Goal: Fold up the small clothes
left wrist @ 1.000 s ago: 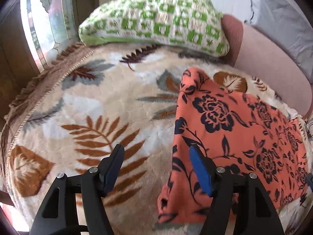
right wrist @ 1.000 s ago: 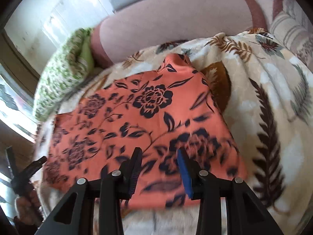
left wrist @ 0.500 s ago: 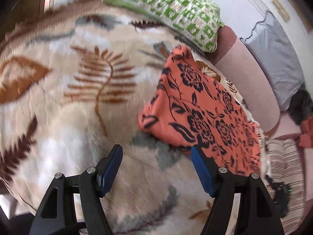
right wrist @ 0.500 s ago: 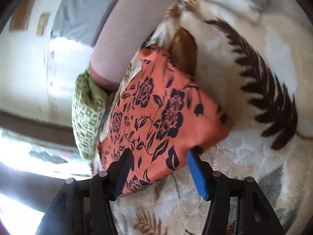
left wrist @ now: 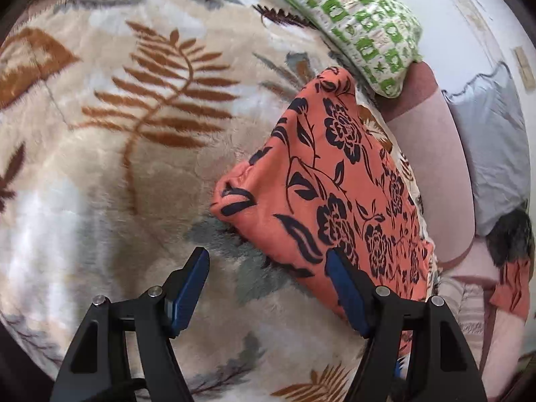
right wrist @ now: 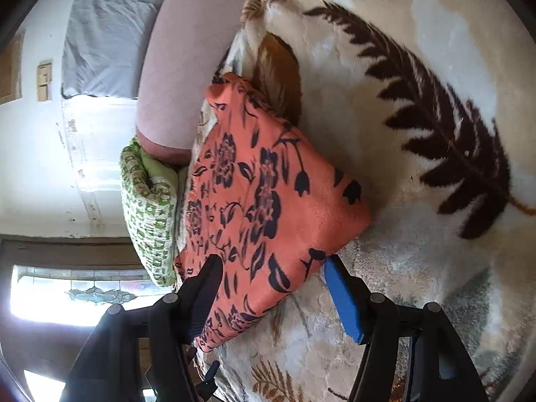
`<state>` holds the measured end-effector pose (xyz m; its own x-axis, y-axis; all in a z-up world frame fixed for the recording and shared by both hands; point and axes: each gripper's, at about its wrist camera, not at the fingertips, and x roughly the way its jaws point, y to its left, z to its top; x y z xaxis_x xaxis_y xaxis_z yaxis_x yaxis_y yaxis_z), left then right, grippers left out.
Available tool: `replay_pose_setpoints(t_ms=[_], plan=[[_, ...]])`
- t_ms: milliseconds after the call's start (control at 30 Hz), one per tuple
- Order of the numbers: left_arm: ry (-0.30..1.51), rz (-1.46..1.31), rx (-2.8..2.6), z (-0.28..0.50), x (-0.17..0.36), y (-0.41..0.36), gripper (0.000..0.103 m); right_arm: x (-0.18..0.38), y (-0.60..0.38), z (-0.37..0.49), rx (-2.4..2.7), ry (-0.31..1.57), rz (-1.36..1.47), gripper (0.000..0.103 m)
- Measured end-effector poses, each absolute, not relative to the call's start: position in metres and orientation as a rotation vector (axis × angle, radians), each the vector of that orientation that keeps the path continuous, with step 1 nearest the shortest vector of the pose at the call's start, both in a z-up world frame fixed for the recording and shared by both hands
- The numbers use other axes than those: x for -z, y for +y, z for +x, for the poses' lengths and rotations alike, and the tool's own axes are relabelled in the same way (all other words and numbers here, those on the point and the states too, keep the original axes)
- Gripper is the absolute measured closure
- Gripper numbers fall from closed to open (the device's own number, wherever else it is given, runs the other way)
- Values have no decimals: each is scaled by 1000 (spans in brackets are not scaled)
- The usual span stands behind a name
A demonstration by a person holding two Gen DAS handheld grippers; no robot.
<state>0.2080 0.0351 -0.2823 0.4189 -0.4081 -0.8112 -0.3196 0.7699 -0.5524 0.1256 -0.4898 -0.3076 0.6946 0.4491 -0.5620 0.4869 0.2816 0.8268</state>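
Both grippers, left [left wrist: 266, 284] and right [right wrist: 271, 288], now farther from folded orange floral garment [left wrist: 335, 181], jaws released, empty; fold apparently done, next set aside.

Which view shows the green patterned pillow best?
Left wrist. The green patterned pillow shows its broad printed face there, lying along the blanket's far edge past the orange floral garment. The right wrist view catches the pillow only edge-on, squeezed beside the garment.
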Motion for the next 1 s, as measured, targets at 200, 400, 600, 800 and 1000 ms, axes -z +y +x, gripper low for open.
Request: replay_pose_setpoints(t_ms=[200, 400, 600, 800, 1000], plan=[[1134, -724, 24, 237, 288, 26, 30, 324, -489, 144, 63, 879, 1323, 36], [1124, -731, 0, 251, 294, 28, 73, 325, -496, 153, 88, 790, 1279, 49], [1071, -694, 42, 243, 285, 27, 86, 301, -487, 152, 123, 746, 1096, 83], [1038, -642, 96, 227, 255, 38, 94, 269, -471, 122, 98, 695, 995, 85], [1035, -562, 163, 179, 237, 58, 94, 253, -451, 64, 100, 700, 968, 85]])
